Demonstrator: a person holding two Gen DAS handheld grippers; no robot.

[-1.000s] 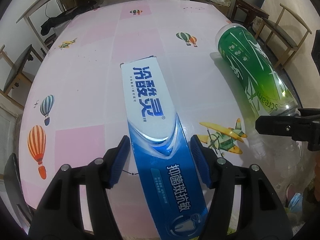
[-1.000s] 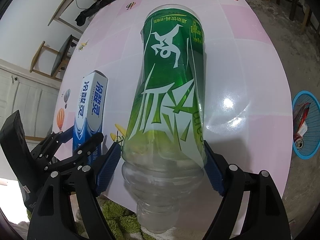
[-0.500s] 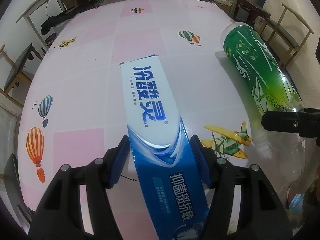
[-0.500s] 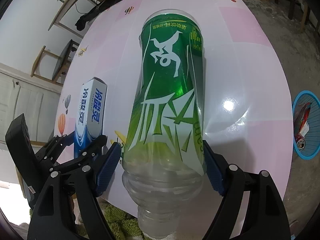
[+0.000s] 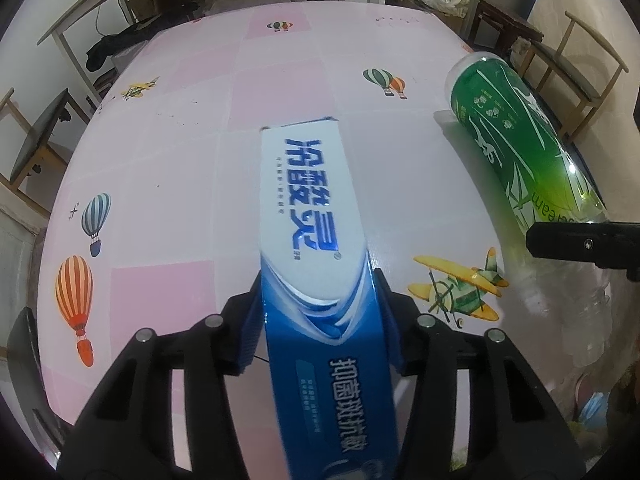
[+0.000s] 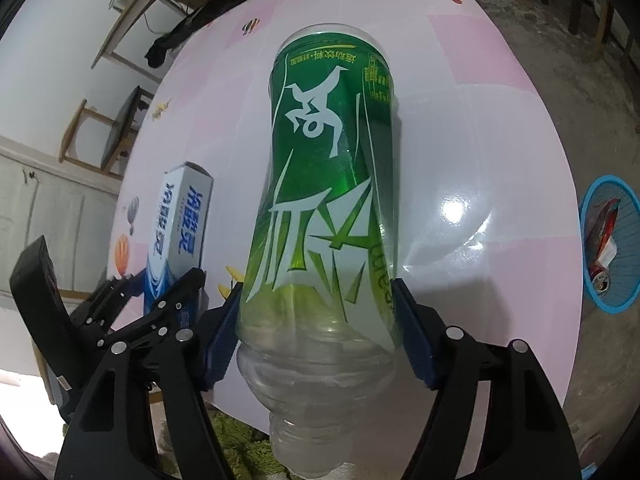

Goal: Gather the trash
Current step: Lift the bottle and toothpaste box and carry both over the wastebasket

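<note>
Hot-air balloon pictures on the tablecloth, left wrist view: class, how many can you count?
5. Orange one and blue-grey one at left, a touching pair right of centre, a small one at the far edge. The toothpaste box may hide others.

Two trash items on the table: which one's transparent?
The green-labelled plastic bottle, held by the right tool; its clear neck shows through. The blue-and-white toothpaste box in the left tool is opaque cardboard.

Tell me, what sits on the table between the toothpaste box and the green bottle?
Only tablecloth pictures: in the left wrist view, a printed yellow airplane and bare pink table separate the toothpaste box from the green bottle. No loose object lies between them.
</note>
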